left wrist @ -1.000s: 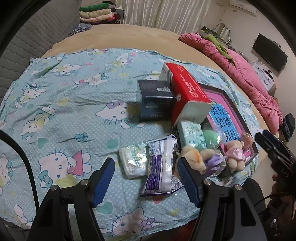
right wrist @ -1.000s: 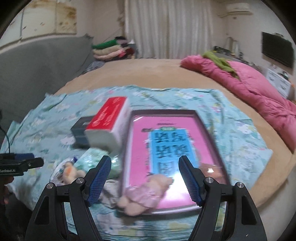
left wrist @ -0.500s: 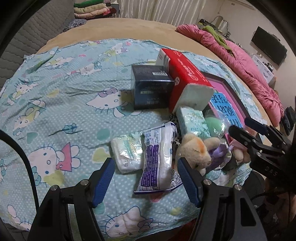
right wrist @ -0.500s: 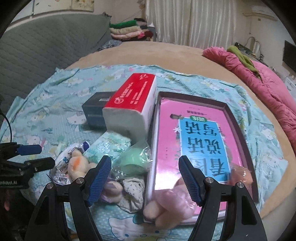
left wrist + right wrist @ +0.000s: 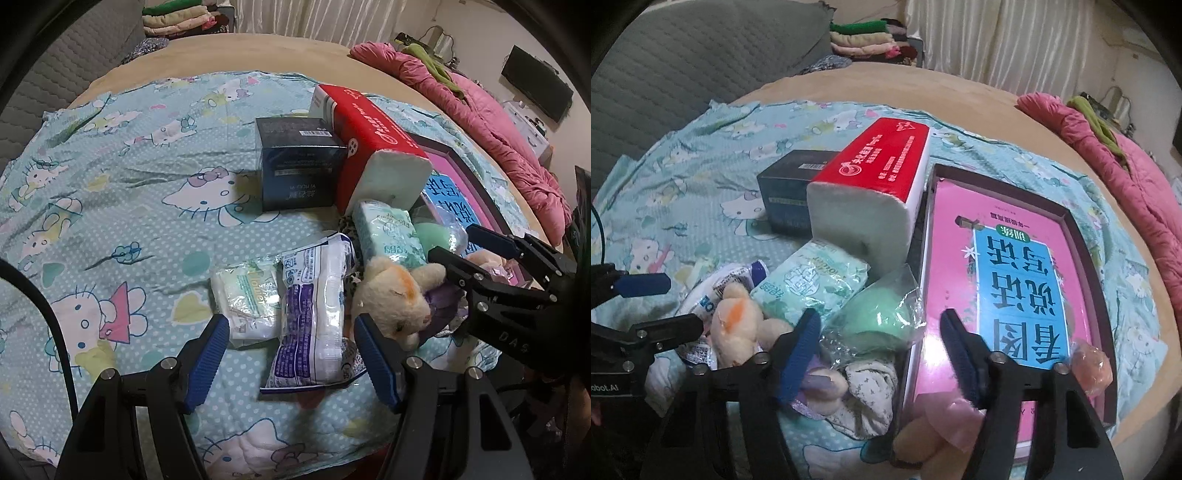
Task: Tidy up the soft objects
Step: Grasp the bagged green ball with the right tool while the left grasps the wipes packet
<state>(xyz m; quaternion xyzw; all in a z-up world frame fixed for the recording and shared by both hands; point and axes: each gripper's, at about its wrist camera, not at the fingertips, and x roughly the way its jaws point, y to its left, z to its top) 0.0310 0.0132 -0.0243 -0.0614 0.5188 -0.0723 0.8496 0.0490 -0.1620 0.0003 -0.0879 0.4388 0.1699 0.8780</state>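
Observation:
My left gripper [image 5: 291,350] is open and empty, low over a purple-and-white plastic pack [image 5: 314,314] with a small wipes pack [image 5: 247,299] beside its left finger. A cream plush bear [image 5: 395,295] lies to the right, near a mint tissue pack [image 5: 388,232]. My right gripper [image 5: 879,347] is open and empty above a green soft ball in a clear bag [image 5: 882,321], the mint tissue pack [image 5: 812,284] and the cream bear [image 5: 738,321]. A pink-dressed plush [image 5: 934,432] lies under its right finger. The right gripper shows in the left view [image 5: 461,247].
A red tissue brick [image 5: 373,147], a dark box [image 5: 299,166] and a dark tray [image 5: 1097,332] holding a pink book [image 5: 1008,280] stand behind the pile on the Hello Kitty sheet [image 5: 110,184]. A pink duvet [image 5: 480,114] lies far right. A peach ball [image 5: 1093,369] sits in the tray.
Both grippers have moved in lower and closer over the pile of soft things. The right gripper has shifted left from the tray toward the green ball. Both stay open.

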